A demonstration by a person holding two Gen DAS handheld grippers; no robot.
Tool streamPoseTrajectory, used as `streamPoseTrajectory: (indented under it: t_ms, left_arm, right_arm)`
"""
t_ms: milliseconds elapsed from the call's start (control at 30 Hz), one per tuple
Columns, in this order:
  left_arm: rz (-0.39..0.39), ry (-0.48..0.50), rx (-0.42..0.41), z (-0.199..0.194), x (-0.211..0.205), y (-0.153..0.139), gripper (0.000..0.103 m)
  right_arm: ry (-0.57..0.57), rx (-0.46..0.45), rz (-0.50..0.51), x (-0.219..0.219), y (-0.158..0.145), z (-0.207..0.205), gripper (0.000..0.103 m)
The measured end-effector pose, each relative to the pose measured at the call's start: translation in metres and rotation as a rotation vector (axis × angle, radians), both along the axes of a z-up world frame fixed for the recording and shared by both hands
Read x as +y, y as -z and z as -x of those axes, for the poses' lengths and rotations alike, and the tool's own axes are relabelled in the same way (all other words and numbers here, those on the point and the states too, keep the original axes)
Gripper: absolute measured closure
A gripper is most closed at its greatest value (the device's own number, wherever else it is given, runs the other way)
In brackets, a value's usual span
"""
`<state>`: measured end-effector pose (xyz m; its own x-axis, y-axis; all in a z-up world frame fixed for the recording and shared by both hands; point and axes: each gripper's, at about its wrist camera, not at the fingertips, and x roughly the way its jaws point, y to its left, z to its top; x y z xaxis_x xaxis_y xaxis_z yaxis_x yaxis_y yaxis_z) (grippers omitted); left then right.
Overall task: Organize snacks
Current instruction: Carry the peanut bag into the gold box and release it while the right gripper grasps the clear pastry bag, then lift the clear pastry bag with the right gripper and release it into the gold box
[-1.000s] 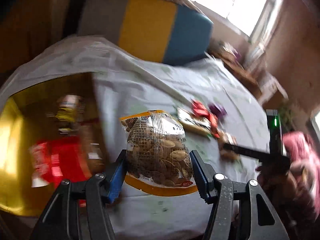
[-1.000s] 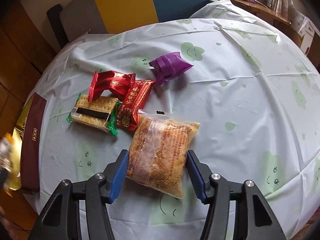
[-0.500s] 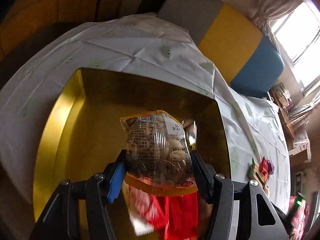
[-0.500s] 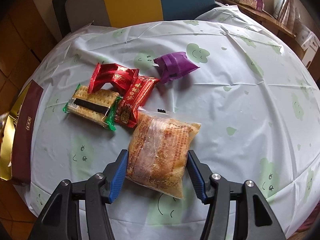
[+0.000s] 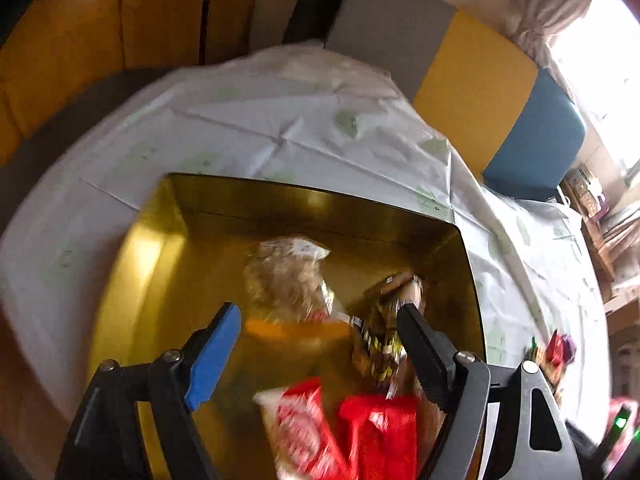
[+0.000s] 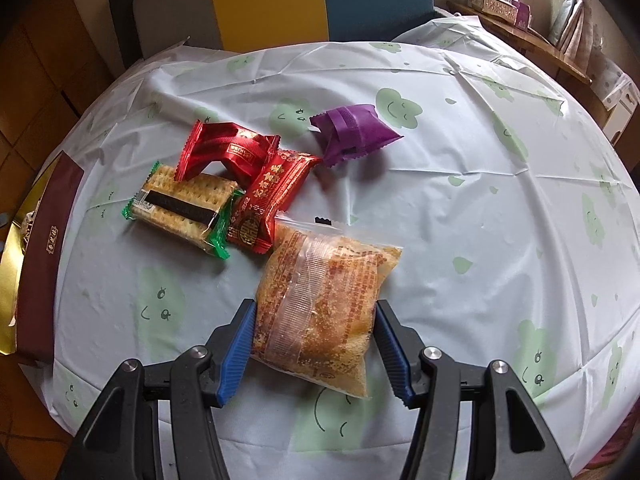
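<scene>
Crinkly clear plastic w/ orange print — that is the crumb-snack bag [image 6: 320, 304] pinched across its lower half by the right gripper [image 6: 314, 342], both blue pads pressing the bag's side edges. The bag's upper end rests on or hangs just above the tabletop [image 6: 460, 200]; I cannot tell which. It looks light and soft, the film likely slippery and the contents crumbly, so a firm but gentle squeeze on the filled middle seems right, not on the thin sealed rim where it could slide out.

Over in the left wrist view, the left gripper [image 5: 316, 332] hangs above the gold box [image 5: 132, 264] and its jaws are opening: the peanut bag [image 5: 288, 276] (blurred) lies clear of both pads, down inside the box. Already in there are a red-and-white packet [image 5: 296, 428], a red packet [image 5: 380, 436] and a dark-and-yellow wrapper [image 5: 380, 340].

On the tabletop, near the held bag: the cracker pack [image 6: 180, 208] w/ green ends, stiff-looking but breakable, best taken across its short sides; two red packets [image 6: 228, 152], one propped on the crackers; and a purple pouch [image 6: 352, 132], puffy, prob. springy under the pads. All seem light — none should need more than a mid-body pinch.
</scene>
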<state>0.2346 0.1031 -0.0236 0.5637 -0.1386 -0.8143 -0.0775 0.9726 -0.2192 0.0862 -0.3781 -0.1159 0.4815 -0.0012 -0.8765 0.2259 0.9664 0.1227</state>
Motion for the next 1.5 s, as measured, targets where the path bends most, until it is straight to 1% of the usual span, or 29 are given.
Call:
streamPoseTrajectory:
  t_ms: [100, 200, 267, 333, 467, 567, 667, 733, 800, 967, 1067, 1167, 1300, 1500]
  left_arm:
    - [-0.077, -0.022, -0.058, 0.031, -0.001, -0.012, 0.022]
    - [-0.132, -0.043, -0.137, 0.071, -0.003, -0.024, 0.022]
    - [-0.162, -0.043, -0.177, 0.093, -0.005, -0.029, 0.022]
    - [-0.169, -0.049, -0.196, 0.108, -0.005, -0.032, 0.013]
    - [-0.176, -0.057, -0.224, 0.133, -0.005, -0.034, 0.012]
    - [-0.201, -0.065, -0.224, 0.141, -0.006, -0.033, 0.012]
    - [-0.203, -0.068, -0.212, 0.148, -0.005, -0.031, 0.012]
    - [-0.198, -0.073, -0.207, 0.151, -0.004, -0.028, 0.01]
    - [-0.2, -0.079, -0.208, 0.153, -0.004, -0.028, 0.01]
    - [-0.208, -0.064, -0.207, 0.158, -0.004, -0.028, 0.01]
    - [-0.202, -0.065, -0.214, 0.161, -0.001, -0.028, 0.01]
    - [-0.206, -0.071, -0.213, 0.163, 0.003, -0.026, 0.01]
    - [-0.188, -0.088, -0.208, 0.164, 0.012, -0.023, 0.01]
    - [-0.187, -0.139, -0.195, 0.164, 0.032, -0.017, 0.01]
  right_arm:
    - [0.009, -0.013, 0.004, 0.002, 0.0, 0.002, 0.044]
    - [0.021, -0.025, 0.002, 0.004, 0.001, 0.006, 0.044]
    - [0.038, -0.032, -0.02, 0.002, 0.0, 0.009, 0.045]
    - [0.066, -0.042, -0.074, -0.004, -0.002, 0.013, 0.045]
    - [0.132, -0.086, -0.267, -0.019, -0.007, 0.026, 0.045]
    - [0.129, -0.116, -0.296, -0.013, -0.015, 0.035, 0.045]
    - [0.101, -0.149, -0.305, -0.001, -0.027, 0.044, 0.045]
    - [0.051, -0.168, -0.305, 0.014, -0.036, 0.045, 0.045]
    - [-0.015, -0.182, -0.283, 0.033, -0.047, 0.043, 0.045]
    - [-0.252, -0.221, -0.263, 0.109, -0.078, 0.028, 0.045]
    - [-0.363, -0.223, -0.26, 0.153, -0.087, 0.019, 0.045]
    - [-0.449, -0.207, -0.245, 0.192, -0.09, 0.009, 0.045]
    - [-0.549, -0.189, -0.206, 0.234, -0.091, 0.002, 0.045]
    - [-0.633, -0.153, -0.168, 0.282, -0.078, -0.012, 0.045]
